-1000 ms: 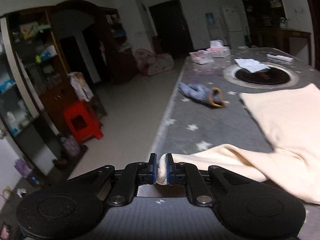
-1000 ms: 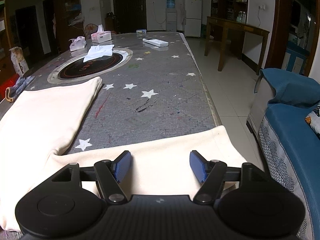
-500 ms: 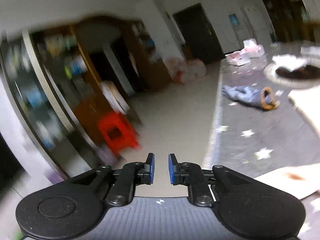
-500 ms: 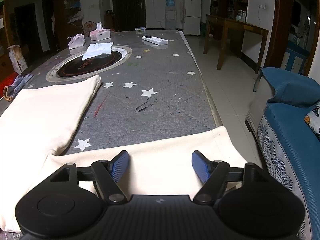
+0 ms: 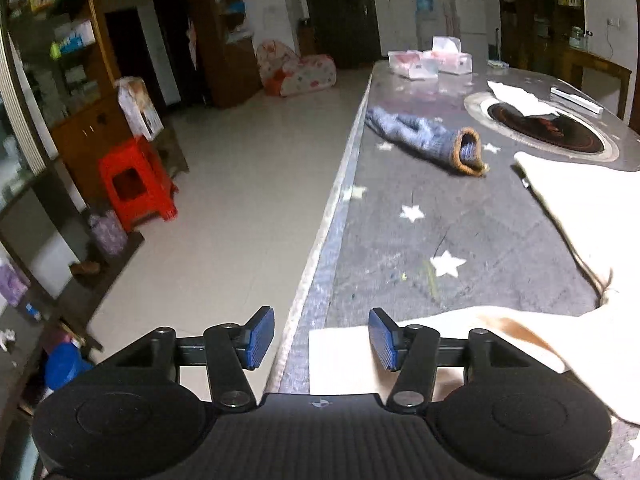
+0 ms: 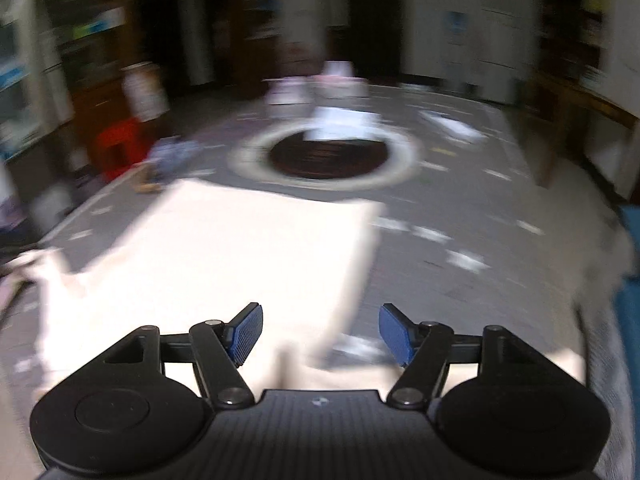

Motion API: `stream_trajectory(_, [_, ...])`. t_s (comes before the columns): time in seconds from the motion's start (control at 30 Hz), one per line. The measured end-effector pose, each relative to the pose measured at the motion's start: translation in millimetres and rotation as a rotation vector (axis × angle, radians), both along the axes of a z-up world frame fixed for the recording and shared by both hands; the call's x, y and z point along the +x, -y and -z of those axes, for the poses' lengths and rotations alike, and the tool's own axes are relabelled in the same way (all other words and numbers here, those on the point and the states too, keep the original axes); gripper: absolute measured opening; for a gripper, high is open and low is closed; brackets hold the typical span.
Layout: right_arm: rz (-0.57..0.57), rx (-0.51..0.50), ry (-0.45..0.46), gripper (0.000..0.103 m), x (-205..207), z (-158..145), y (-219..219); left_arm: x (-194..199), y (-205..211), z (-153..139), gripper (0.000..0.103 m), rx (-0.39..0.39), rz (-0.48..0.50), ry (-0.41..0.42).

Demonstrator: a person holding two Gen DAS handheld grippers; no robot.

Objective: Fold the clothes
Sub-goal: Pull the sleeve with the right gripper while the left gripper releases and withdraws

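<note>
With both jaws spread and holding nothing, the left gripper [image 5: 321, 339] hovers over the near-left surface [image 5: 420, 240] edge, above a cream garment [image 5: 592, 216] sleeve end. Right gripper [image 6: 321, 334], blurred view, sits over the garment body [image 6: 240, 248]. Garment lies mostly flat, 1 sleeve stretched left; no clear fold visible, so folding looks largely left. Blue sock [image 5: 424, 140] lies far.

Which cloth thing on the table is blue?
The rolled-up knit piece with the orange-brown rim, lying near the table's edge. The big garment is cream, and the cloth on the round burner is white.
</note>
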State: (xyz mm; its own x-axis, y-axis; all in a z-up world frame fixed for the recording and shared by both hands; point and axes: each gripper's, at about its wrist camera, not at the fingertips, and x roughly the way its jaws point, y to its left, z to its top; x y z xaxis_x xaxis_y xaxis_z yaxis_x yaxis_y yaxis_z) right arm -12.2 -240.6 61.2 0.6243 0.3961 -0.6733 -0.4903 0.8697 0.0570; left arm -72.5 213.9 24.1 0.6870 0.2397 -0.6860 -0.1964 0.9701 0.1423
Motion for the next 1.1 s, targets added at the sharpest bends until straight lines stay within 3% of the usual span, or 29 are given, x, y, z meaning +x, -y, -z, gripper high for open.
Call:
stream_trajectory(0.03, [-0.059,-0.003,-0.004,0.066,-2.0,-3.1,-16.8,-1.3,-1.2,0.4,0.052,-0.007,0.012,0.002])
stream_trajectory(0.17, [-0.290,-0.002,-0.030,0.061,-11.4,-8.3,-87.7,-6.4,-6.1,1.3,0.015,-0.033,0.057,0.013])
stream_trajectory(0.27, [-0.435,-0.002,-0.042,0.057,-19.1,-6.5,-138.7,-8.6,-9.6,-0.9,0.010,-0.035,0.081,0.030])
stream_trajectory(0.47, [-0.573,0.038,-0.081,0.048,-25.8,3.2,-220.7,-11.9,-17.1,-10.7,0.009,-0.035,0.104,0.070])
stream_trajectory(0.67, [-0.599,0.021,-0.100,0.042,-16.0,22.2,-271.6,-12.2,-18.0,-22.0,0.008,-0.013,0.159,0.119])
stream_trajectory(0.77, [-0.584,0.012,-0.121,0.029,-10.3,34.9,-285.5,-6.5,-17.1,-29.2,0.008,-0.006,0.181,0.147])
stream_trajectory(0.8, [-0.578,0.011,-0.125,0.015,-8.7,38.3,-289.1,-4.1,-16.4,-32.4,0.008,-0.001,0.190,0.162])
stream_trajectory(0.83, [-0.567,0.015,-0.118,0.009,-8.4,38.9,-289.1,-2.8,-15.9,-36.1,0.008,0.001,0.199,0.180])
stream_trajectory(1.0, [-0.577,0.080,-0.094,0.005,-13.6,25.2,-278.3,-17.3,-18.4,-52.1,0.009,-0.017,0.251,0.297])
stream_trajectory(1.1, [-0.665,0.074,-0.098,0.006,-32.1,21.1,-272.6,-33.6,-26.1,-47.0,0.013,-0.035,0.240,0.293])
